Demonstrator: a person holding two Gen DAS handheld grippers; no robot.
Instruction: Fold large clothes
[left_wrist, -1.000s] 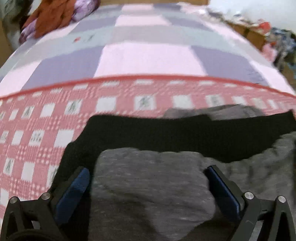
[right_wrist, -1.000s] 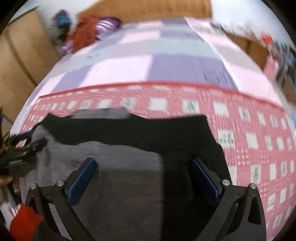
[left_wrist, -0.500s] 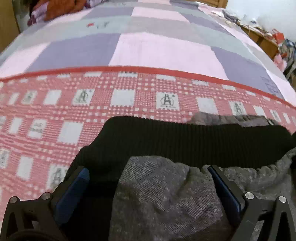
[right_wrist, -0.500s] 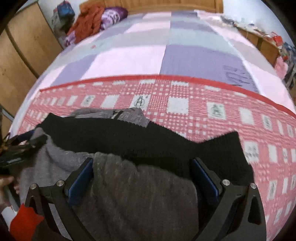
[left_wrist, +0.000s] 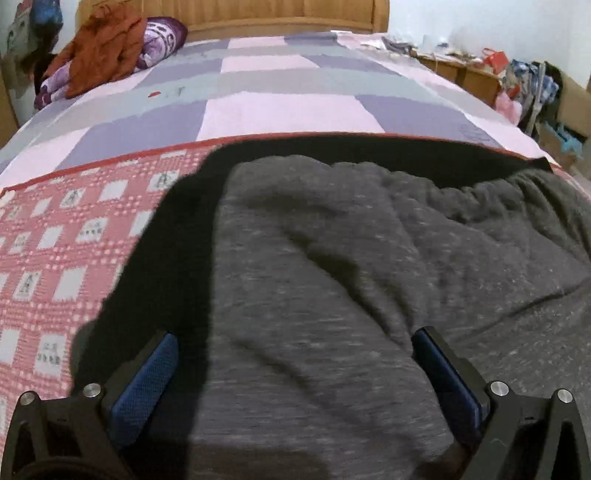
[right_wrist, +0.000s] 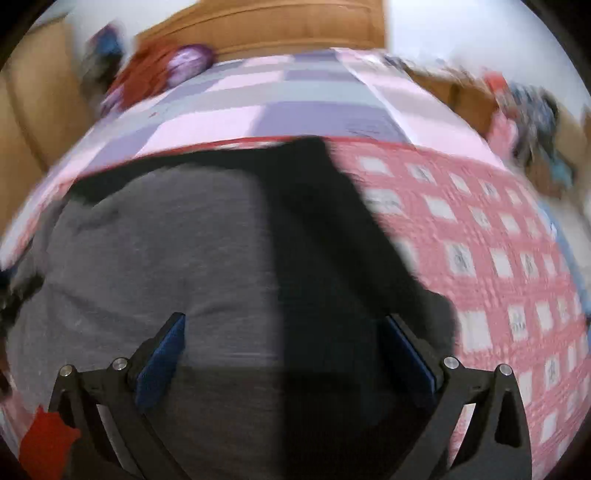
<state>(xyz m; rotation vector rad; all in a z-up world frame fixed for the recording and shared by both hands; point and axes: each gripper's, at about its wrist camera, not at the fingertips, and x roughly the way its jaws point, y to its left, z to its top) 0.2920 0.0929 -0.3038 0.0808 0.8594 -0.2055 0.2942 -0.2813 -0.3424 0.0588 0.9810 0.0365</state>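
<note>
Lying across the red-checked blanket (left_wrist: 62, 258), the garment (left_wrist: 332, 277) fills the lower part of both wrist views: grey marled cloth with a black ribbed band (left_wrist: 369, 151) along its far edge. In the left view the left gripper (left_wrist: 293, 373) has its blue-padded fingers (left_wrist: 144, 384) spread wide, and the grey cloth bulges up between them and runs ahead to a gathered seam just short of the black band. The black cloth also drops down the outer side of the left finger. Whether the pads touch the fabric cannot be told.

The right view is blurred. The right gripper (right_wrist: 284, 354) likewise has its fingers (right_wrist: 160, 360) well apart, with grey cloth ahead of the left finger and black cloth (right_wrist: 332, 258) ahead of the right one; the boundary between the two runs forward roughly midway between the fingers. To the right of that gripper the blanket shows bare.

Beyond the garment's far edge lies the lilac, pink and grey quilt (left_wrist: 280, 107). Far ahead and to the left, an orange and purple heap of clothes (left_wrist: 107, 51) sits by the wooden headboard (left_wrist: 236, 14).
</note>
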